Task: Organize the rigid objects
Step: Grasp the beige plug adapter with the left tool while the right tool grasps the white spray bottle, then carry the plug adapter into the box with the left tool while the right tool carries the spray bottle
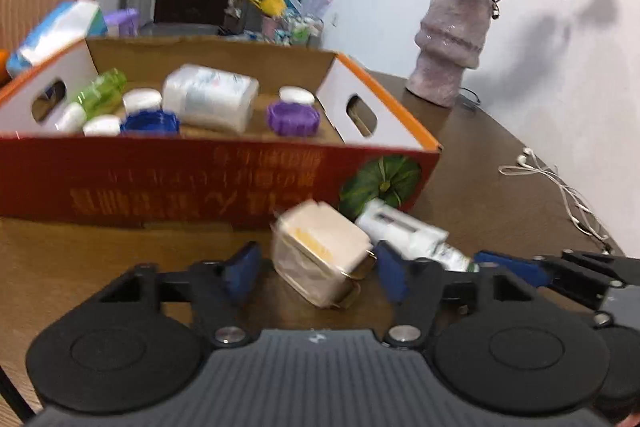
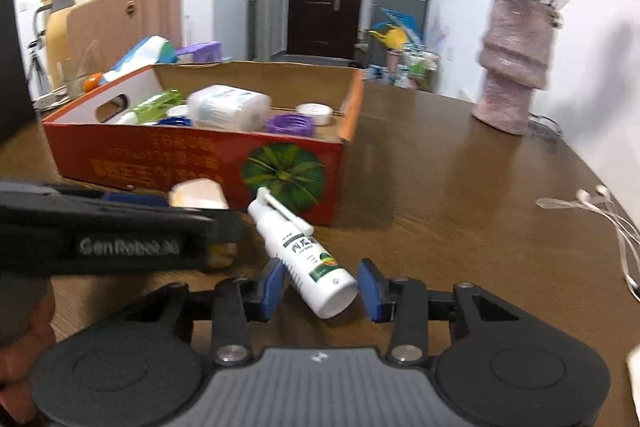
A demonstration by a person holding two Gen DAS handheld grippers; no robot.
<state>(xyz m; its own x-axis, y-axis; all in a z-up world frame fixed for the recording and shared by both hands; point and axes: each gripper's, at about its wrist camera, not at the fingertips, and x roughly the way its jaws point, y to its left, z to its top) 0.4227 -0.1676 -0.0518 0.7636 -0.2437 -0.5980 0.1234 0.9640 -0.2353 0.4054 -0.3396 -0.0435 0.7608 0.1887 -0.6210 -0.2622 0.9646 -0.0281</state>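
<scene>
A red cardboard box (image 1: pixel 180 183) (image 2: pixel 168 163) stands on the brown table and holds bottles and lids. In front of it lie a cream square bottle (image 1: pixel 320 251) (image 2: pixel 198 194) and a white spray bottle (image 2: pixel 304 255) (image 1: pixel 408 231). My left gripper (image 1: pixel 316 271) is open, its blue pads on either side of the cream bottle without touching it. My right gripper (image 2: pixel 320 287) is open around the base of the spray bottle, which lies on the table. The left gripper's body (image 2: pixel 112 239) shows at the left of the right wrist view.
A pink vase (image 1: pixel 452 43) (image 2: pixel 512 63) with dried roses stands at the back right. White earphones (image 1: pixel 560 187) (image 2: pixel 600 211) lie near the right table edge. Tissue packs (image 1: pixel 56 31) sit behind the box. A pink suitcase (image 2: pixel 120 19) stands beyond the table.
</scene>
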